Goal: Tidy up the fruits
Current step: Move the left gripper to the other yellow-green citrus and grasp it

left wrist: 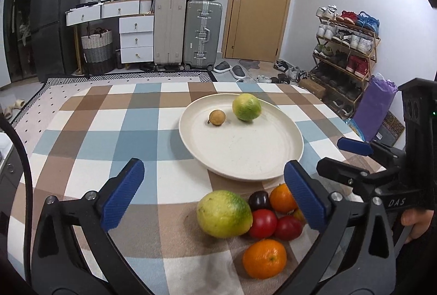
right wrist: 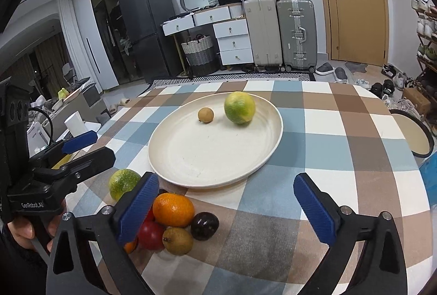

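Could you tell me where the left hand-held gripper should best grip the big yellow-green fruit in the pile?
Probably across its wide middle, coming from above. The yellow-green fruit lies on the tablecloth with a red fruit against its right flank; its left, top and near sides are free. The left hand-held gripper is already open.

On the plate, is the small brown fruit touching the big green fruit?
Apart. In both wrist views, a strip of bare plate shows between the small brown fruit and the big green fruit; the right wrist view shows this gap most plainly.
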Demonstrator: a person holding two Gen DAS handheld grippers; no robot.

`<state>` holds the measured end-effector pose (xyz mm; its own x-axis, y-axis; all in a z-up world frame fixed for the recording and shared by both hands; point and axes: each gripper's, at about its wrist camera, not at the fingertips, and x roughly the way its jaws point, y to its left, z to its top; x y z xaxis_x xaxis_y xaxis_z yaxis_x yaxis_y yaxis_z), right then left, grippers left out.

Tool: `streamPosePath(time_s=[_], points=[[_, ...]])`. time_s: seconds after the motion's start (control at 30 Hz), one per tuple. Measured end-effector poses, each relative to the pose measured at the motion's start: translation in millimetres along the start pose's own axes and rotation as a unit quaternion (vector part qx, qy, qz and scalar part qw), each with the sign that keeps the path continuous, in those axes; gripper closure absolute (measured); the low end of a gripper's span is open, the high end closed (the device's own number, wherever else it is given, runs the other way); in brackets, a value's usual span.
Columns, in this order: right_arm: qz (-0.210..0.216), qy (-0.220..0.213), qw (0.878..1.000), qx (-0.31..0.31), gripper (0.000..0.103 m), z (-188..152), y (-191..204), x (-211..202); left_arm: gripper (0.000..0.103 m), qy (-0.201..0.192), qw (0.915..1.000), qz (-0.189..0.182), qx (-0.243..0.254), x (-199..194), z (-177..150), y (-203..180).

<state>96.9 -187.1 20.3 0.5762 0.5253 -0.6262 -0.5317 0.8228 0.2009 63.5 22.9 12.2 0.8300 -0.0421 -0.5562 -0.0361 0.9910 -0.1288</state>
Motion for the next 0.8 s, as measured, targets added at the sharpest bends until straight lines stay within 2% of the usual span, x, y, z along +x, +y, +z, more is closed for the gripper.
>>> streamPosePath(time_s=[0.17, 0.3, 0.43, 0.63, 0.8], points=[[-0.003, 0.01, 1.0, -0.006, 0.001, -6.3, -0.2, -3.9, 0.001, 0.006, 1.0, 0.002, 0.003, -6.5, -9.3, 2.0], [0.011, 0.016, 1.0, 0.012, 0.001, -7.0, -3.2, -8.2, 0.001, 0.01, 0.9999, 0.001, 0.006, -8.1, -9.9, -0.3], [0.018, 0.024, 1.0, 0.003, 0.001, -6.7, -1.4, -9.8, 0.001, 0.019, 0.9997, 0.007, 0.017, -7.7, -13.5, -3.4], [0.022, 0.078, 0.996, -0.03, 0.001, -14.3, 3.1, 4.0, 0.001, 0.044, 0.9989, 0.008, 0.013, 5.3, -20.3, -0.4], [0.033, 0.088, 0.995, -0.044, 0.001, -19.6, 7.3, 6.2, 0.001, 0.056, 0.9984, 0.009, 0.004, 12.9, -22.6, 4.2]])
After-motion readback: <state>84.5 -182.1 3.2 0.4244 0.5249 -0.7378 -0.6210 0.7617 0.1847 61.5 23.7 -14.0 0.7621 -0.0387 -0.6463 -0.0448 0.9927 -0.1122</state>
